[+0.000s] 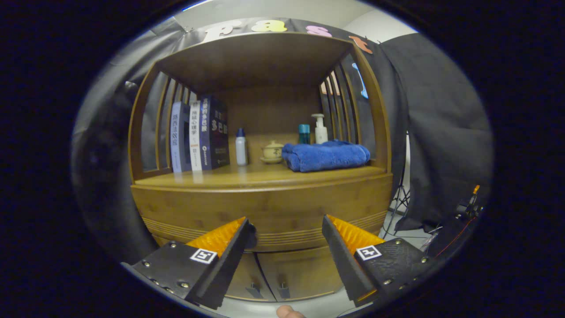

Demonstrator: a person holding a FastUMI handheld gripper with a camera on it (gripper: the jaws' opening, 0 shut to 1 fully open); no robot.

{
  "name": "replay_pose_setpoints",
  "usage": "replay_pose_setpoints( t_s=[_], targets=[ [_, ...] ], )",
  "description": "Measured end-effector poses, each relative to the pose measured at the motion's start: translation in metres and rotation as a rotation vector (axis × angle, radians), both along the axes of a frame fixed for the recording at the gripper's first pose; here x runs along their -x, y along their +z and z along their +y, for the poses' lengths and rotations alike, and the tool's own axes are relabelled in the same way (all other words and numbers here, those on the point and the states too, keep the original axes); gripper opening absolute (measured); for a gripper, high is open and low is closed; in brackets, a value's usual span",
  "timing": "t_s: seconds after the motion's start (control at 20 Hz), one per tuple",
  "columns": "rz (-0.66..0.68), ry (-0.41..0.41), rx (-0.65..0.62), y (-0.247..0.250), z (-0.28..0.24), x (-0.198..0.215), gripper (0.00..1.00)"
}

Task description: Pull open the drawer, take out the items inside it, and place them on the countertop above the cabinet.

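Two fingers of hand-held gripper (pixel 284 229) spread (empty), facing closed drawer (pixel 265 207).

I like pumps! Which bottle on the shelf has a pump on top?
The white bottle behind the blue towel; the other white bottle, beside the books, has a blue cap.

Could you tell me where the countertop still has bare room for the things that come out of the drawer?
The front strip of the countertop is bare, from ahead of the books to ahead of the blue towel. The back is crowded: white bottle, small teapot, teal bottle, pump bottle. The gripper is open before the drawer front.
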State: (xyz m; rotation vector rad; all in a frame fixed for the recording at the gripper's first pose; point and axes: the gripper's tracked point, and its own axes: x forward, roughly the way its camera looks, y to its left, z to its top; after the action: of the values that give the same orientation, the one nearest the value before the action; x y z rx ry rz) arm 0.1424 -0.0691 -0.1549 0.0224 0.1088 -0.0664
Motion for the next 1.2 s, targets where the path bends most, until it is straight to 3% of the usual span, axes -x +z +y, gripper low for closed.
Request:
replay_pose_setpoints(
  t_s=[0.15,0.3,0.45,0.6,0.7,0.85,1.0,1.2],
  targets=[
    [0.066,-0.003,-0.019,-0.032,0.000,-0.008,0.99],
    [0.059,0.000,-0.056,-0.028,-0.003,-0.014,0.98],
    [-0.010,0.055,-0.141,-0.008,0.011,-0.006,0.98],
    [0.034,0.159,-0.142,-0.021,0.044,-0.014,0.97],
    [0.076,0.169,-0.130,-0.036,0.056,-0.023,0.96],
    [0.077,0.214,-0.089,-0.041,0.074,-0.043,0.69],
    [0.035,0.169,0.008,-0.039,0.071,-0.039,0.42],
    [0.061,0.179,-0.008,-0.044,0.074,-0.036,0.31]
  ],
)
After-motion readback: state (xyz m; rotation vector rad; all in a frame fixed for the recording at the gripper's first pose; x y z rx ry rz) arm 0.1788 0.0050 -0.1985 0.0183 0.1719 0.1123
